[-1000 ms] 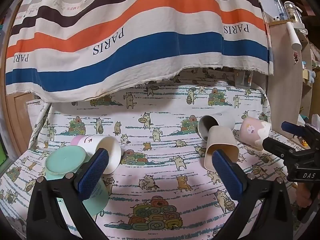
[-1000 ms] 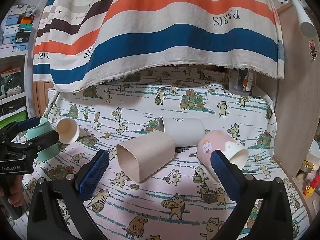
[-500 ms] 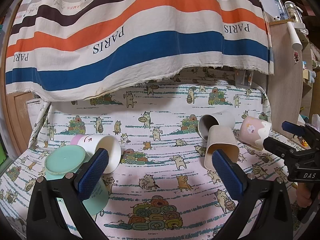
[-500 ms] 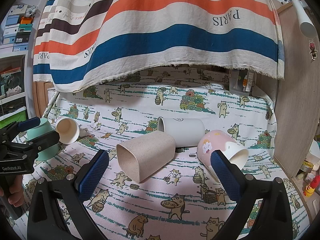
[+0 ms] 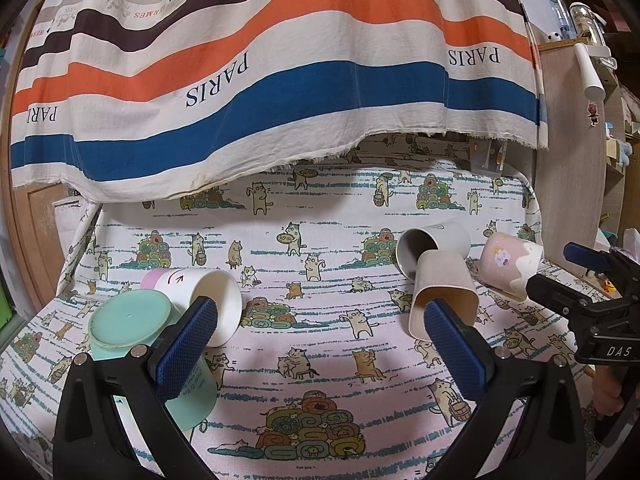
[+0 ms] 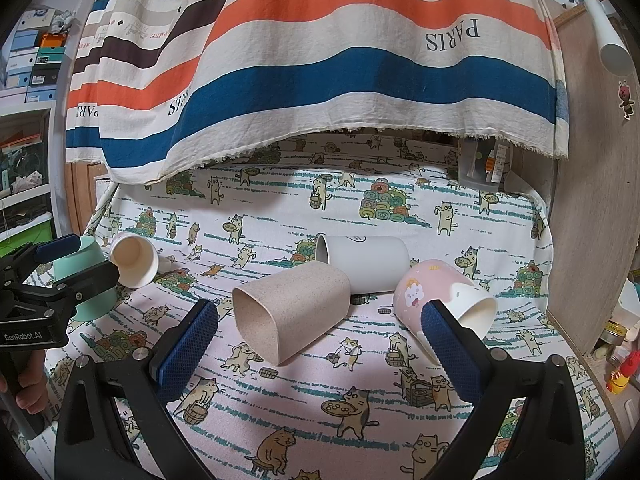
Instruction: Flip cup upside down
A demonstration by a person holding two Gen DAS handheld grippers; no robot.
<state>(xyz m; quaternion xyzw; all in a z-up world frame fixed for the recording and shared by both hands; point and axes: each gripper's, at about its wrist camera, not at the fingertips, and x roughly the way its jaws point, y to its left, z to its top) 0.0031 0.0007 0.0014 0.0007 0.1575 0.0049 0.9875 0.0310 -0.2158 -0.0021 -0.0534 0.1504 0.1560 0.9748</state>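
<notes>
Several cups are on the cat-print cloth. A mint green cup stands upside down at the left, also in the right wrist view. A white paper cup lies on its side beside it. A beige cup lies on its side in the middle. A grey-white cup lies behind it. A pink cup lies tilted at the right. My left gripper is open and empty, above the cloth. My right gripper is open and empty, just in front of the beige cup.
A striped PARIS cloth hangs over the back of the table. A wooden cabinet side stands at the right. Shelves with boxes are at the left. Small bottles sit at the lower right.
</notes>
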